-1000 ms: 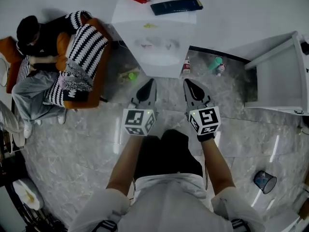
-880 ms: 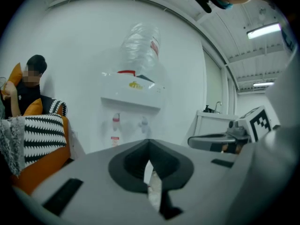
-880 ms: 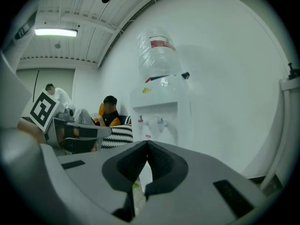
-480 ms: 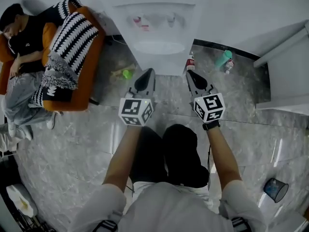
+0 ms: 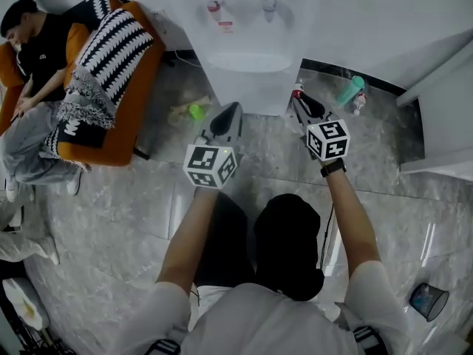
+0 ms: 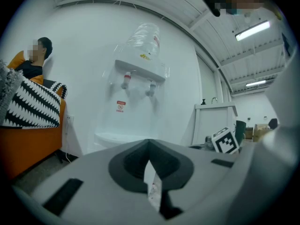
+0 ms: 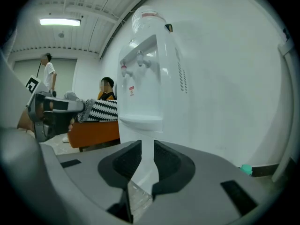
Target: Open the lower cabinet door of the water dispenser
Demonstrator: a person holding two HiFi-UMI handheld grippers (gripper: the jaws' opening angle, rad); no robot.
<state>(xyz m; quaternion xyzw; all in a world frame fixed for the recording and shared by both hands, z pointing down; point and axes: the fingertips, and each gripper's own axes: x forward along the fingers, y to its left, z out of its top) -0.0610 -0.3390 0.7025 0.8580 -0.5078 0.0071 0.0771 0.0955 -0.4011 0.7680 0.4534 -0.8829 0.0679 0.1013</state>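
The tall white water dispenser (image 5: 244,65) stood against the wall straight ahead of the 2 grippers. Its lower cabinet door (image 7: 140,136), the plain white front under the drip ledge, looked shut and untouched. So the job had hardly begun: reaching the door, catching it and swinging it out were all left. The left gripper (image 5: 231,108) had its fingers together on nothing. The right gripper (image 5: 298,99) was parting its fingers, with nothing between them. Compared with 1 second earlier, both grippers had sunk and drawn nearer the dispenser's front.
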